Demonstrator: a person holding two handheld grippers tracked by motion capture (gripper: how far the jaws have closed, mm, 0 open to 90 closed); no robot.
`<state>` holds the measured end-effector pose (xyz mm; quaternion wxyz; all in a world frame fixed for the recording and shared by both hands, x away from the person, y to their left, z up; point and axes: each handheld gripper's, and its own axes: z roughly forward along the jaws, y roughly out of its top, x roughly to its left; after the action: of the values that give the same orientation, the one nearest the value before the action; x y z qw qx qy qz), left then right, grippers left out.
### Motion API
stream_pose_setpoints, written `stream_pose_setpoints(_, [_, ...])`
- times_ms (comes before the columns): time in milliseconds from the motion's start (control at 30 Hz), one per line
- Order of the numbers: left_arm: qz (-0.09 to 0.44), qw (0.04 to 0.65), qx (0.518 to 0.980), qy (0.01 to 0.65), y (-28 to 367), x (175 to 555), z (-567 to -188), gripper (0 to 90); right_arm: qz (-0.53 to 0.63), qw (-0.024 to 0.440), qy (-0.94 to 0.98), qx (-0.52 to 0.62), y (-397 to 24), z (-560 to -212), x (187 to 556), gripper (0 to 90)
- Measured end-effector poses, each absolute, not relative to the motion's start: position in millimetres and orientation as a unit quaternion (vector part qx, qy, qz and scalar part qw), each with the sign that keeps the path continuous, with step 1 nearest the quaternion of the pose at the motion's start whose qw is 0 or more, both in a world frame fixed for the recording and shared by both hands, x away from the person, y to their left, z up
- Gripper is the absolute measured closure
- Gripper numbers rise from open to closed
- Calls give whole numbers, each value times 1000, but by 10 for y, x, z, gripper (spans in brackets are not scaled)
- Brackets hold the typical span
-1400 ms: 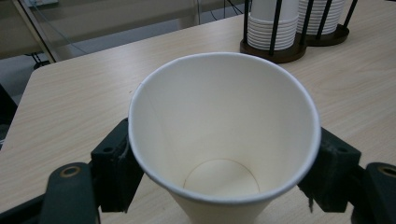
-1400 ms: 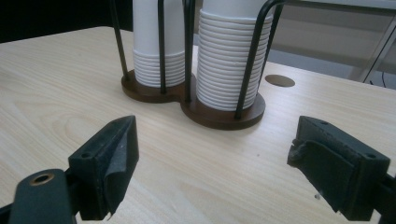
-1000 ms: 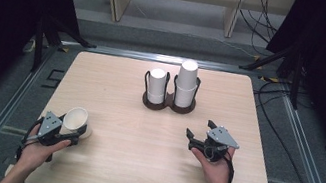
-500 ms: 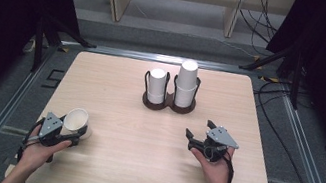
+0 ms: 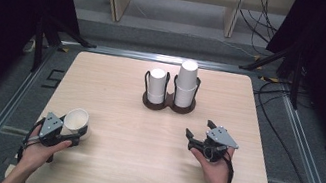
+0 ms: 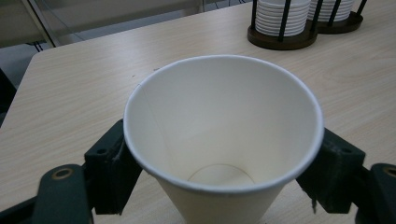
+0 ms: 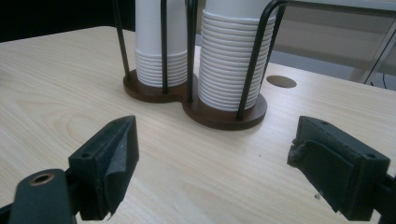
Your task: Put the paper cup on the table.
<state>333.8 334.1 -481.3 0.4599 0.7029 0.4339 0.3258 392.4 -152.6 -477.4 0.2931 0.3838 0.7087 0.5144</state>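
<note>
Opening its jaws lately around the paper cup (image 5: 76, 119), the left hand-held gripper (image 5: 67, 130) has barely moved; cup upright, mouth up. Right hand-held gripper (image 5: 198, 137) gapes empty.

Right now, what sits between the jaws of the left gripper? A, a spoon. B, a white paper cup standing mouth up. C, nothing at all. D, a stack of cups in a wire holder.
B: the left gripper has a white paper cup between its two black jaws, mouth up and empty inside, while the cup holder stands far off across the table.
</note>
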Motion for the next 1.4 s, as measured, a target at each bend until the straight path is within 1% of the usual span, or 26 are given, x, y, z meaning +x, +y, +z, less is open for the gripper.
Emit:
stream_pose_setpoints(33, [326, 461, 701, 435, 3339, 3337, -4814, 212, 511, 302, 709, 381, -1536, -4771, 3925, 152])
stream_pose_setpoints(100, [325, 460, 702, 436, 3340, 3336, -4819, 198, 512, 298, 711, 380, -1534, -4772, 3927, 152])
stream_pose_setpoints(200, [322, 462, 701, 439, 3334, 3333, -4829, 136, 509, 305, 710, 378, -1540, -4771, 3927, 152])
stream_pose_setpoints(333, [327, 468, 693, 439, 3325, 3327, -4837, 68, 509, 301, 709, 385, -1533, -4768, 3918, 152])
stream_pose_setpoints(367, [327, 462, 697, 440, 3331, 3321, -4826, 50, 510, 299, 709, 385, -1532, -4767, 3919, 152])
stream_pose_setpoints(467, [327, 465, 692, 444, 3332, 3310, -4812, 0, 508, 312, 709, 378, -1551, -4761, 3924, 152])
stream_pose_setpoints(567, [337, 471, 684, 444, 3333, 3299, -4806, 0, 508, 316, 709, 374, -1558, -4763, 3930, 152])
stream_pose_setpoints(700, [339, 473, 681, 445, 3339, 3267, -4802, 0, 505, 312, 713, 374, -1562, -4756, 3925, 152])
stream_pose_setpoints(733, [342, 482, 673, 445, 3334, 3265, -4813, 0, 508, 315, 709, 374, -1558, -4760, 3928, 152])
stream_pose_setpoints(767, [342, 479, 675, 446, 3341, 3254, -4810, 0, 510, 302, 706, 388, -1545, -4761, 3911, 152])
stream_pose_setpoints(933, [342, 486, 670, 444, 3367, 3196, -4814, 0, 515, 291, 708, 386, -1542, -4760, 3911, 152])
stream_pose_setpoints(1067, [342, 487, 666, 449, 3403, 3125, -4836, 0, 511, 305, 708, 380, -1556, -4760, 3912, 152])
stream_pose_setpoints(1100, [343, 489, 664, 449, 3413, 3111, -4847, 0, 517, 289, 707, 386, -1549, -4766, 3906, 152])
stream_pose_setpoints(1233, [343, 495, 659, 452, 3443, 3067, -4885, 0, 510, 304, 710, 379, -1555, -4770, 3910, 152])
stream_pose_setpoints(1300, [343, 489, 661, 455, 3453, 3048, -4892, 0, 510, 292, 708, 391, -1534, -4773, 3892, 152])
stream_pose_setpoints(1333, [343, 496, 658, 451, 3448, 3050, -4912, 0, 508, 313, 707, 378, -1554, -4773, 3911, 152])
stream_pose_setpoints(1400, [348, 496, 655, 452, 3440, 3046, -4929, 0, 503, 304, 713, 382, -1552, -4768, 3900, 152])
